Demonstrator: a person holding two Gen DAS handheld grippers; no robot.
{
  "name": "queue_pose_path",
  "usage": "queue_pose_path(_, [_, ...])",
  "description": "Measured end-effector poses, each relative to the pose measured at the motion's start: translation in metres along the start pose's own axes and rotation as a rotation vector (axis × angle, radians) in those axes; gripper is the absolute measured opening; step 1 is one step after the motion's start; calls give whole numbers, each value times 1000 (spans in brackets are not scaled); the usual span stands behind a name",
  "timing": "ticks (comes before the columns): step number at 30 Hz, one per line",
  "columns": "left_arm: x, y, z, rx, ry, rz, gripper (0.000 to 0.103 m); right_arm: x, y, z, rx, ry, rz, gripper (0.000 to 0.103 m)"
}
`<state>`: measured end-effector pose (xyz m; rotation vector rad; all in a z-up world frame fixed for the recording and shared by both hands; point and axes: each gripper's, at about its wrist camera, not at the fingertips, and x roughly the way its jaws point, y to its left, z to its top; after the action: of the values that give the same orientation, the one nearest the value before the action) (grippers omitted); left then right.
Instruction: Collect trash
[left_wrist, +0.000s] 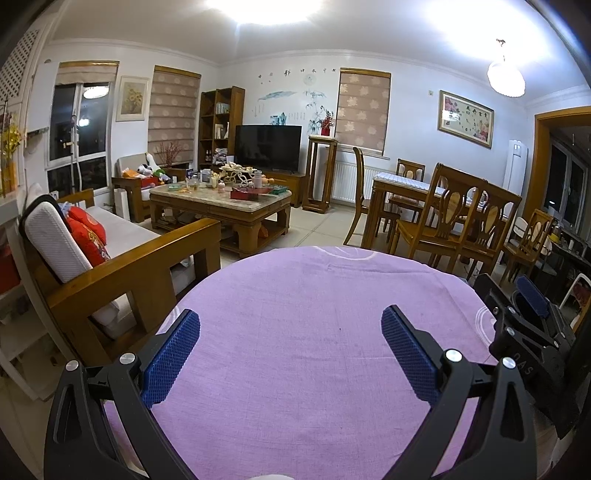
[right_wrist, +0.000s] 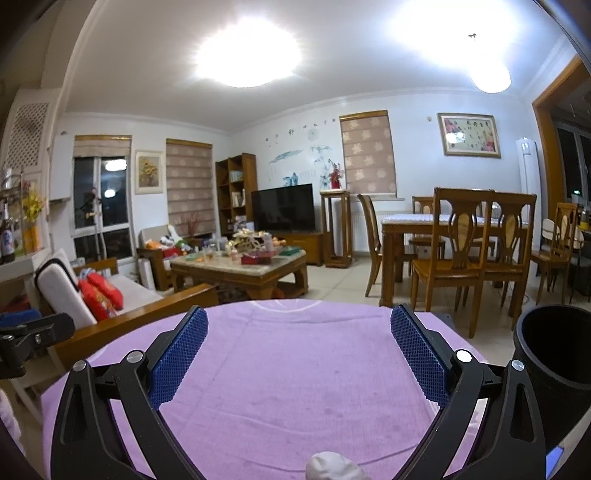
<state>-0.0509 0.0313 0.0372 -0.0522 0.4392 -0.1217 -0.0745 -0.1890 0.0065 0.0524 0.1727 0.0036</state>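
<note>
Fingers of both grippers stand wide apart with nothing between them. In the left wrist view the left gripper (left_wrist: 290, 325) hangs over the purple cloth on the tabletop (left_wrist: 314, 288), its blue pads spread to either side of bare fabric; the right gripper (right_wrist: 298, 325) shows the same in its own view.

At the bottom edge of the right wrist view, lower centre of the frame, a pale crumpled lump (right_wrist: 332, 466) peeks into sight. I take it for the trash, though only its top shows and I cannot tell what it is made of or which way its long axis runs. It lies on the near side of the right fingers, back toward the camera and roughly on the gripper's midline, not ahead of the fingertips. A faint pale sliver at the bottom edge of the left view may be the same thing, but that is too little to say.

A dark open cylinder (right_wrist: 554, 347), likely the bin, stands at the right edge of the right view, just beside the tabletop.

By this reading the right gripper is the nearer one, and the coming move turns on drawing it back so the lump sits between the open fingers; nothing is collected yet.
</note>
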Motion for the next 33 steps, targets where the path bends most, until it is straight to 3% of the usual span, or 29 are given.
queue_pose_path(33, [10, 6, -4, 8, 17, -3, 98, 4, -9, -2, 11, 0, -3, 98])
